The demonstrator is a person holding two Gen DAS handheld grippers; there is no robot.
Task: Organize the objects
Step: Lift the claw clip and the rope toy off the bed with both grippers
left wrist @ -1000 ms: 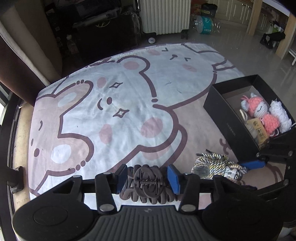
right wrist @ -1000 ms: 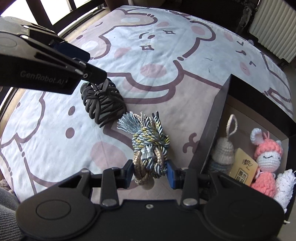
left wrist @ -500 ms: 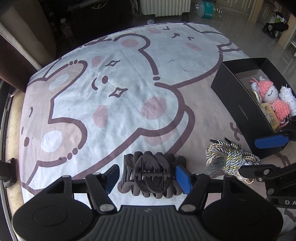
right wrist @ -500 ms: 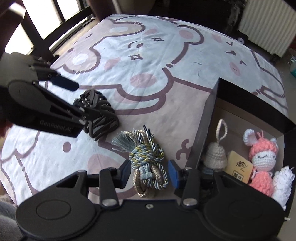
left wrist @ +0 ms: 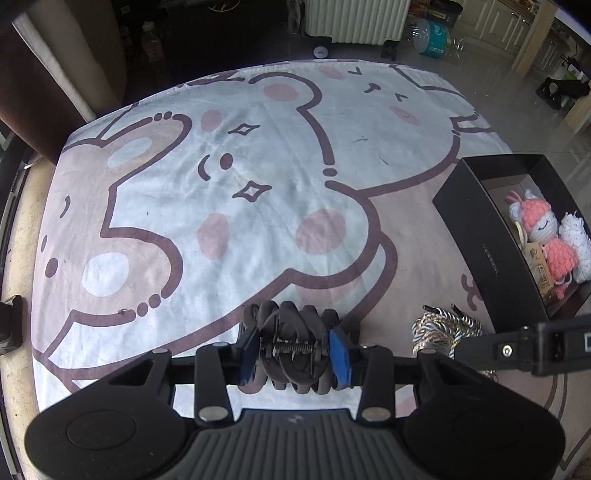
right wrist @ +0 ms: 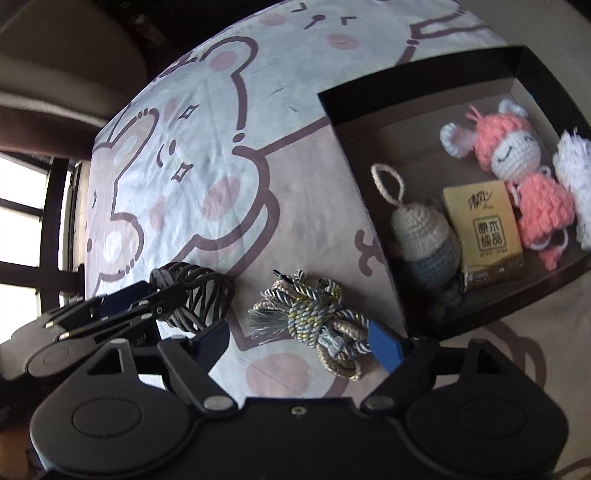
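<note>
Bear-print blanket (left wrist: 258, 206) lies mostly bare; left gripper (left wrist: 293, 352) has just clamped the hair clip (left wrist: 295, 332), right gripper (right wrist: 299, 338) has just spread wide around the rope knot (right wrist: 314, 317), seemingly without pressing.

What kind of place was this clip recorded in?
Most likely a room in a home. The work goes on over a cartoon bear blanket that seems to cover a bed or low table; behind it stand a white radiator and, on a glossy floor, pale cabinets.

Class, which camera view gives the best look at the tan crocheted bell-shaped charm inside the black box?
The right wrist view: the tan crocheted bell-shaped charm lies fully visible, loop included, in the black box. In the left wrist view the box's near wall hides it.
</note>
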